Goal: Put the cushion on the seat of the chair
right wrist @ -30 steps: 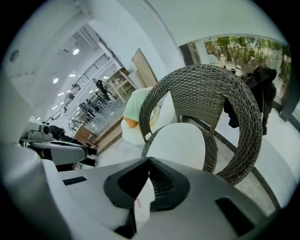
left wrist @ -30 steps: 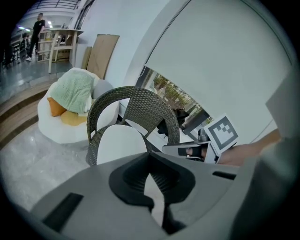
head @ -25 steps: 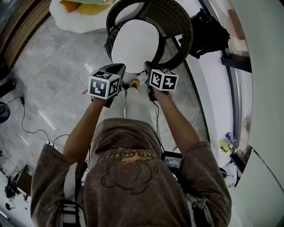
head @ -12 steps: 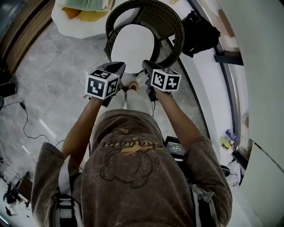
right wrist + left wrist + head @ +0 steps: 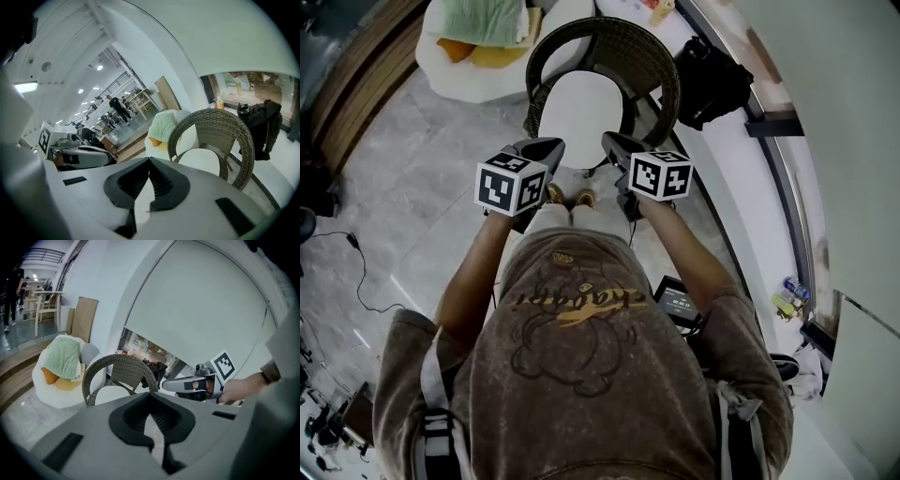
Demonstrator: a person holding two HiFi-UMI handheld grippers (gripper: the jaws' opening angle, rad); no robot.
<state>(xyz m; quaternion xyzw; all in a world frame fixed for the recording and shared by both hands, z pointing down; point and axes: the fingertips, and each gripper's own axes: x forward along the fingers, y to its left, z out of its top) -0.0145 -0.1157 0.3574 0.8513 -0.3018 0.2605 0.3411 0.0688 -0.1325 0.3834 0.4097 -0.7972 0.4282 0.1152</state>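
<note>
The left gripper [image 5: 151,418] has its jaws together, with nothing between the ribbed black pads. The right gripper [image 5: 149,176] is in the same state: jaws closed on each other and empty. Each of the two grippers has a grey moulded body and carries one marker cube [image 5: 514,183] with black-and-white square patterns. In the head view both grippers are held side by side in front of the person, pointing toward the chair and clear of it.

One chair [image 5: 666,56] stands just ahead of the jaws. It has a dark woven wicker shell with a curved, wrap-around back. One cushion [image 5: 581,108] lies flat on the seat. It is white, smooth and oval, and it fills most of the seat inside the wicker rim. Neither gripper touches it.

Past the chair, at the head view's upper left, is one white rounded lounge seat [image 5: 441,66]. It holds one pale green folded cloth [image 5: 483,19], one orange pillow [image 5: 450,47] and one yellow pillow [image 5: 502,56]. One black bag [image 5: 708,75] sits to the right of the chair, near its back. The floor [image 5: 412,187] is glossy grey tile with marble veining.
</note>
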